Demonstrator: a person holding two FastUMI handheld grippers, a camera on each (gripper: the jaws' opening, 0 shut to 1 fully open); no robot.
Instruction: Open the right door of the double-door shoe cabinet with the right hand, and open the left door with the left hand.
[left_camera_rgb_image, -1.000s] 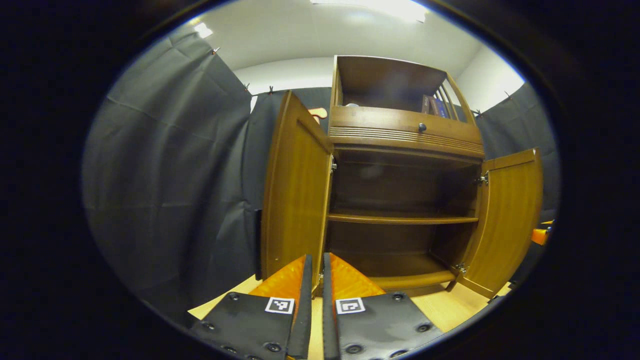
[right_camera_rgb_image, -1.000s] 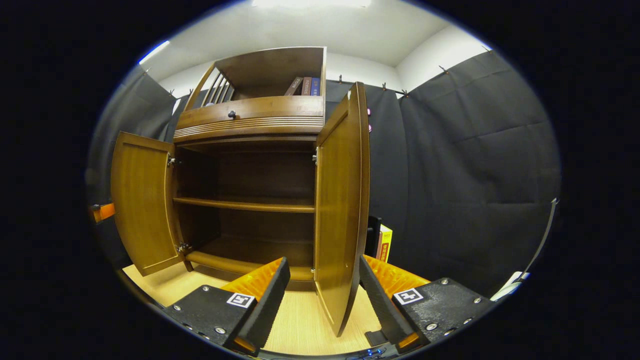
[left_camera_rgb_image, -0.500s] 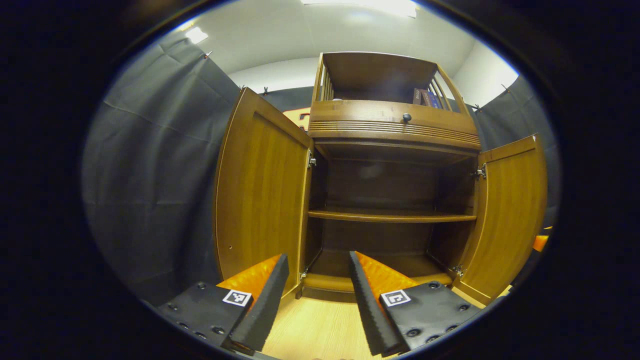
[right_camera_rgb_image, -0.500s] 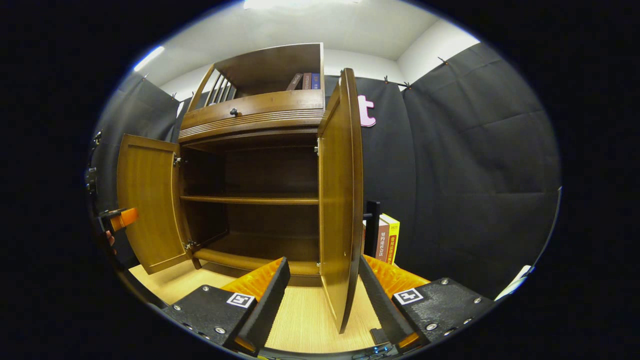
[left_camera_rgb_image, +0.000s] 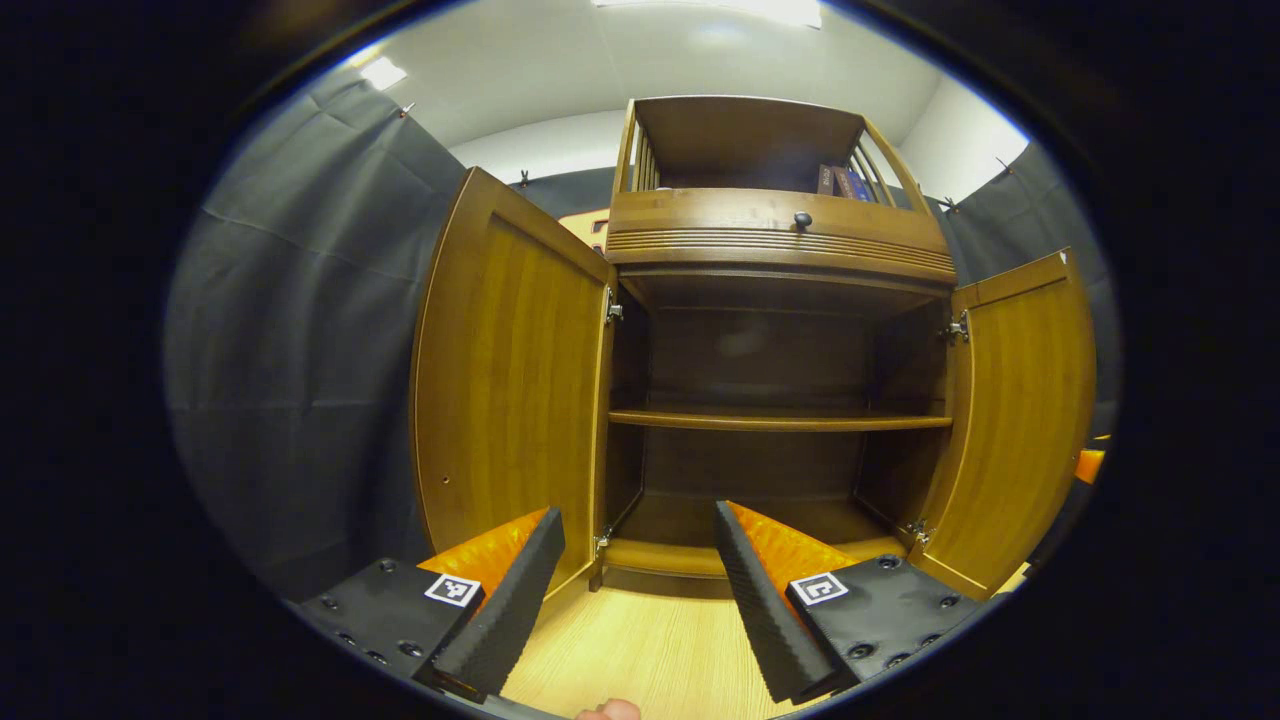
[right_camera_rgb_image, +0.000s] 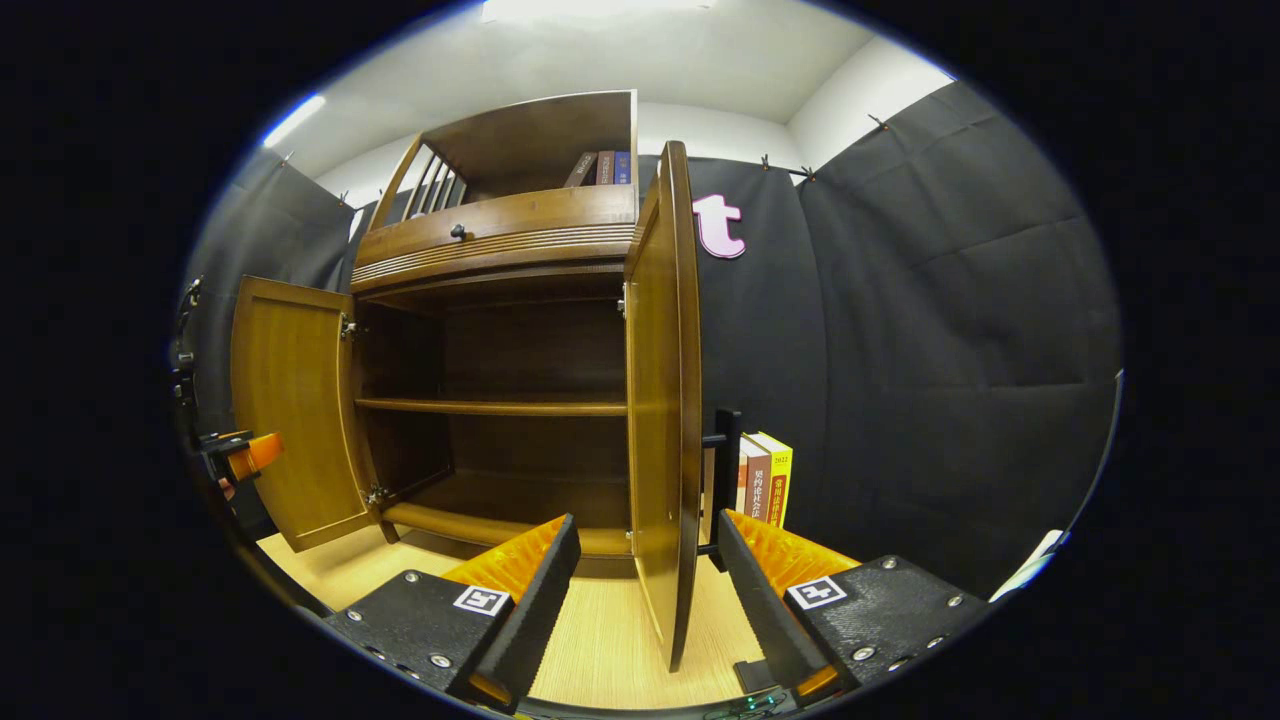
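At the bottom of the left gripper view, your left gripper (left_camera_rgb_image: 635, 590) has its fingers spread wide with nothing between them, hanging over the light wooden floor (left_camera_rgb_image: 650, 660) just in front of the shoe cabinet (left_camera_rgb_image: 775, 250). A fingertip (left_camera_rgb_image: 610, 711) of yours peeks in at the very bottom edge. Beyond the fingers, the left door (left_camera_rgb_image: 505, 390) stands swung out from the cabinet's left front edge, apart from both fingers. The right door (left_camera_rgb_image: 1015, 410) is swung out from the right front edge.

Your right gripper (right_camera_rgb_image: 645, 590) is likewise spread open, its fingers on either side of the right door's free edge (right_camera_rgb_image: 672, 400), which you see almost edge-on; whether either finger touches the wood cannot be told. Past that door, a few books (right_camera_rgb_image: 762, 478) stand upright against the booth wall, beside the cabinet's right side. The left door (right_camera_rgb_image: 290, 410) hangs open at the far side, and your left gripper (right_camera_rgb_image: 245, 452) shows just beside it, at the view's left edge.

Inside the cabinet, the middle shelf (left_camera_rgb_image: 775, 420) spans from side to side. Above the opening sits a drawer with a small dark knob (left_camera_rgb_image: 801, 218), and more books (right_camera_rgb_image: 602, 167) lean in the top compartment's right corner.
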